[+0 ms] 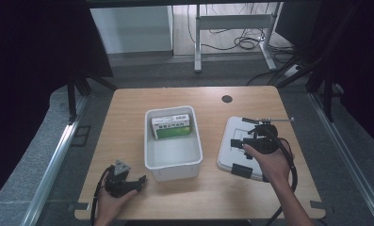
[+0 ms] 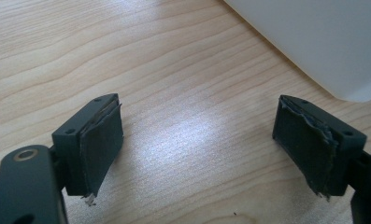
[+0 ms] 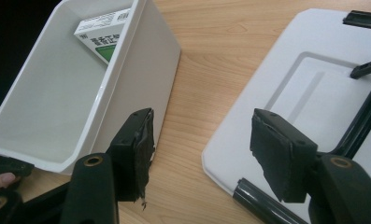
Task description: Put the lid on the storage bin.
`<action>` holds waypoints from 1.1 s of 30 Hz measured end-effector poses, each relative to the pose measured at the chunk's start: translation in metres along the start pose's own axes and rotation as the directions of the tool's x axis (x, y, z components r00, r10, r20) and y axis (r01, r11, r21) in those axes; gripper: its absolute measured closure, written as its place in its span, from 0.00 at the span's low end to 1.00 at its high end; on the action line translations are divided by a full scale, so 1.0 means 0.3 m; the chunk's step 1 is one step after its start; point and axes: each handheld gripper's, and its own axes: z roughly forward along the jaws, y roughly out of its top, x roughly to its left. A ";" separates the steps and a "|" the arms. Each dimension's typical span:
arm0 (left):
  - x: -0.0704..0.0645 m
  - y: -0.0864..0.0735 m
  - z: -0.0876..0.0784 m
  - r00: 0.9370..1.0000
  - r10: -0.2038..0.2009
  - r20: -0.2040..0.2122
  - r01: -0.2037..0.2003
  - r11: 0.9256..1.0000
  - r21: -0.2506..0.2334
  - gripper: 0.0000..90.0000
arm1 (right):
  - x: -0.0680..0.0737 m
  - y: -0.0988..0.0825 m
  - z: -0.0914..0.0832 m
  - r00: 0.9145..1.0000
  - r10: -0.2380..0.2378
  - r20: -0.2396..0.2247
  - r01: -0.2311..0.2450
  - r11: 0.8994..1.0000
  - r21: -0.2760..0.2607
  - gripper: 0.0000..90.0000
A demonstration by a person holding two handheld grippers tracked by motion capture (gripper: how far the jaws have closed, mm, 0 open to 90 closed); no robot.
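- Left gripper [image 1: 138, 181]: near the table's [image 1: 128, 113] front-left corner, low over the wood, held by the left hand [image 1: 110, 203]. Jaws wide apart, nothing between them. In the left gripper view [image 2: 197, 154] bare wood lies between the pads, with the white bin's corner [image 2: 314, 42] at upper right, apart from the jaws.
- Bin [image 1: 149, 160]: white, open top, centre of table. Green-and-white box [image 1: 171, 125] lies inside at the far end. In the right gripper view the box [image 3: 103, 37] leans in the far corner of the bin [image 3: 57, 93].
- Lid [image 1: 229, 141]: white, flat on the table right of the bin, a strip of wood between them. Black clips on its edges.
- Right gripper [image 1: 253, 141]: over the lid, held by the right hand [image 1: 267, 162]. In the right gripper view [image 3: 202, 154] jaws are apart, empty, hanging over the lid's [image 3: 248, 121] near-left edge and the gap to the bin. Contact with the lid: cannot tell.
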 end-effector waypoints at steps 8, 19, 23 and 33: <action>0.000 -0.001 -0.001 1.000 0.000 0.000 0.000 1.000 0.002 0.18 | -0.031 0.037 -0.007 1.000 0.019 0.012 -0.019 1.000 0.011 0.45; -0.001 -0.001 -0.001 1.000 0.001 -0.001 -0.001 1.000 0.000 0.18 | -0.056 0.081 0.003 0.998 0.039 0.039 -0.041 0.998 0.042 0.46; -0.001 -0.001 -0.001 1.000 0.001 0.000 -0.001 1.000 0.001 0.18 | -0.066 0.095 0.014 0.998 0.047 0.051 -0.050 0.997 0.057 0.46; -0.001 -0.002 -0.002 1.000 0.000 0.000 0.000 1.000 0.003 0.18 | -0.113 0.125 0.031 0.992 0.075 0.098 -0.084 0.992 0.092 0.46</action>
